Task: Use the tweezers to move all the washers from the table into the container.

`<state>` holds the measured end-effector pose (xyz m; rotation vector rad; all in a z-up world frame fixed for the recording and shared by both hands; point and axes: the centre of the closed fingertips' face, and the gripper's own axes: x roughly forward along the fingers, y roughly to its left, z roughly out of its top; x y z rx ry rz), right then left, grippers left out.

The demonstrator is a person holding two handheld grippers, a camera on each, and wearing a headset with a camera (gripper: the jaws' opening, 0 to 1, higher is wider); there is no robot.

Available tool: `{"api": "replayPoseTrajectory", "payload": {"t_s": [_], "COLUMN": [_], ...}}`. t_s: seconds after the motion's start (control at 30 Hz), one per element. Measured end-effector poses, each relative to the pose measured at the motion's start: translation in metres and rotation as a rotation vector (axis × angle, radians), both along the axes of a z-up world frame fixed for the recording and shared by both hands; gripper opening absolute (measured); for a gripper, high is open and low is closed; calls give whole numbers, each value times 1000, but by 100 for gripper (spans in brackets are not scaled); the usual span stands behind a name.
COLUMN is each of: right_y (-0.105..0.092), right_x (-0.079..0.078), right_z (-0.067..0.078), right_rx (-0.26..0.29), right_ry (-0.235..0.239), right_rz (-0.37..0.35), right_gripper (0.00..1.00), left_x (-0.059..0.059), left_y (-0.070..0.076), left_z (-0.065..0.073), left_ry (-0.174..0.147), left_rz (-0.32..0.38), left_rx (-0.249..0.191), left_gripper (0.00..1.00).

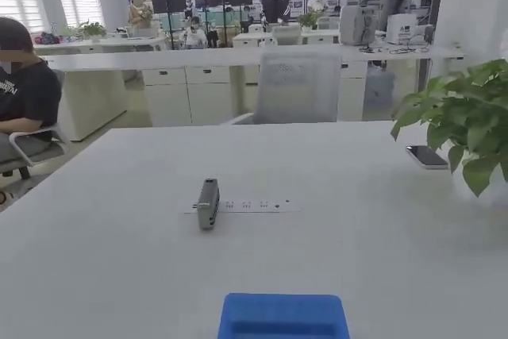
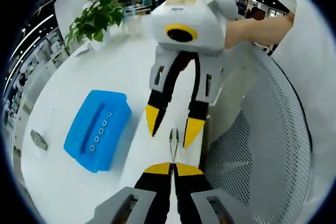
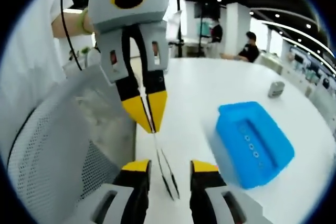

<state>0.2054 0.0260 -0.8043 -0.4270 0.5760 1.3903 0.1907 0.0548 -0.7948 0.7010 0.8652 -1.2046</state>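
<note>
– So, where are the tweezers (image 3: 167, 174) in relation to the blue container (image 3: 254, 140)?

– Beside it but apart from it, on the side that faces the mesh chair (image 3: 58, 145), over the white desk (image 3: 194, 93). The left tongs (image 3: 151, 121) are clenched on one end of them, yellow tips pressed together with the thin metal between.

– And the right tongs (image 3: 170, 167)?

– Released. Their two yellow tips stand apart, one on each side of the tweezers' legs, and seem to touch neither (as far as the right gripper view lets me judge). The two tongs point at each other, almost tip to tip, with the tweezers bridging them. Whether the tweezers touch the desk I cannot tell.

– Washers?

– A row of small rings (image 2: 100, 131) sits in the long groove on the container's top. Whether they are washers or holes I cannot tell.

– What else lies round the container?

– In the head view, a small grey adapter (image 1: 208, 204) lies well beyond the container, at the end of a flat white power strip (image 1: 254, 206). Farther beyond and off to the right are a phone (image 1: 426, 156) and a leafy green plant (image 1: 464, 117). Past the desk's far side stands an office chair (image 1: 298, 85), and people sit and stand at other desks behind it.
</note>
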Motion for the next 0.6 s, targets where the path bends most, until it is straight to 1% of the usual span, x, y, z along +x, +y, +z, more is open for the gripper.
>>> {"api": "replayPoseTrajectory", "payload": {"t_s": [0.1, 0.13, 0.17, 0.2, 0.23, 0.27, 0.3, 0.33, 0.4, 0.43, 0.53, 0.6], "right_y": [-15, -23, -28, -35, -39, -44, -46, -47, -46, -46, -50, -55], "right_x": [8, 12, 13, 16, 18, 21, 23, 22, 22, 21, 21, 23], "right_z": [9, 14, 17, 23, 26, 33, 37, 42, 51, 56, 63, 66], "right_rx": [25, 44, 56, 76, 88, 105, 120, 146, 185, 201, 206, 206], "right_ry": [-22, -26, -24, -25, -32, -55, -66, -65, -64, -75, -106, -115], "right_rz": [-72, -115, -139, -176, -199, -237, -253, -275, -306, -319, -350, -380], "right_gripper": [38, 40, 43, 45, 46, 48, 48, 49, 53, 54, 56, 57], "left_x": [1, 1, 1, 1, 2, 2, 2, 3, 3, 5, 8, 9], "left_y": [4, 5, 7, 7, 9, 11, 12, 13, 16, 17, 19, 20], "left_z": [-7, -9, -13, -14, -19, -21, -26, -29, -36, -40, -49, -54], "left_ry": [20, 26, 33, 35, 38, 42, 45, 48, 59, 57, 66, 72], "left_rz": [11, 12, 15, 15, 11, 9, 4, 1, -11, -20, -25, -31], "left_rx": [24, 30, 44, 50, 67, 83, 103, 116, 156, 179, 220, 244], "left_gripper": [0, 0, 0, 0, 0, 0, 0, 0, 0, 0, 0, 0]}}
